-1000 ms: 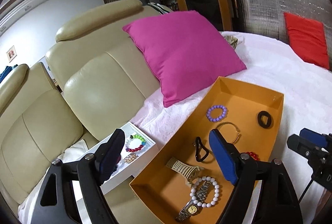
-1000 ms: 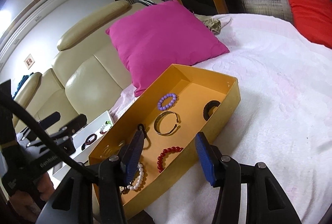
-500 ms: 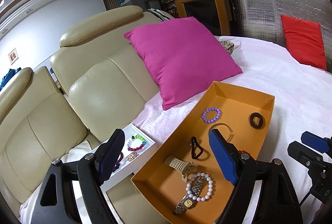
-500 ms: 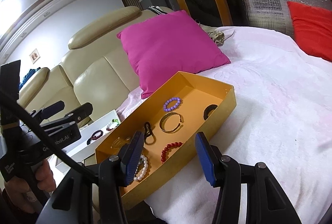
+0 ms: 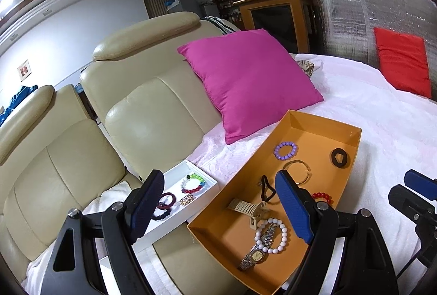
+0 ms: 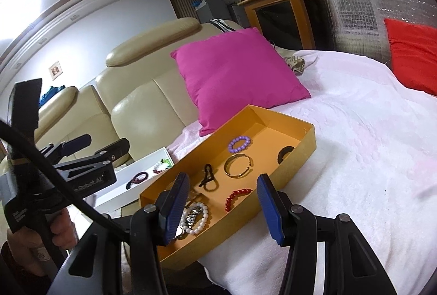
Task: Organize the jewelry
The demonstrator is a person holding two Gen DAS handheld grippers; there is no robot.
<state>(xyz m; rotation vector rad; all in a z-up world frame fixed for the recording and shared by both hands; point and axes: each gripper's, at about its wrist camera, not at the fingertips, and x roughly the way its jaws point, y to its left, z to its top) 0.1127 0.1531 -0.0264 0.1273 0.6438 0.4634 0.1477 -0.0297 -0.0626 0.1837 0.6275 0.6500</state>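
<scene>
An orange tray (image 5: 352, 142) was seen resting on a white blanket (image 5: 387, 114) spread over a cream sofa (image 5: 153, 114), its near corner jutting past the blanket's edge. The left gripper (image 5: 218, 207) was held above and short of the tray's near end, its jaws spread wide with nothing between them. The right gripper (image 6: 222, 206) was held over the tray's near right edge, its jaws parted partway and likewise empty.

Inside the tray, a white bead bracelet (image 5: 271, 234) and a wristwatch (image 5: 256, 255) lay together at the near end, closest to both grippers. A beige hair clip (image 5: 245, 209) and a black hair tie (image 5: 266, 187) were placed just beyond them. A red bead bracelet (image 6: 237, 196) lay along the right wall, a gold bangle (image 6: 237, 165) at the middle, and a purple bead bracelet (image 5: 285, 150) and a black ring-shaped piece (image 5: 340, 157) toward the far end.

A white tray (image 5: 203, 192) was set just beside the orange tray's left edge, holding a multicoloured bead bracelet (image 5: 193, 183) and darker bands. A pink cushion (image 5: 245, 81) stood against the sofa back, just beyond the far end. To the right, open blanket was left clear as far as a red cushion (image 5: 401, 65).
</scene>
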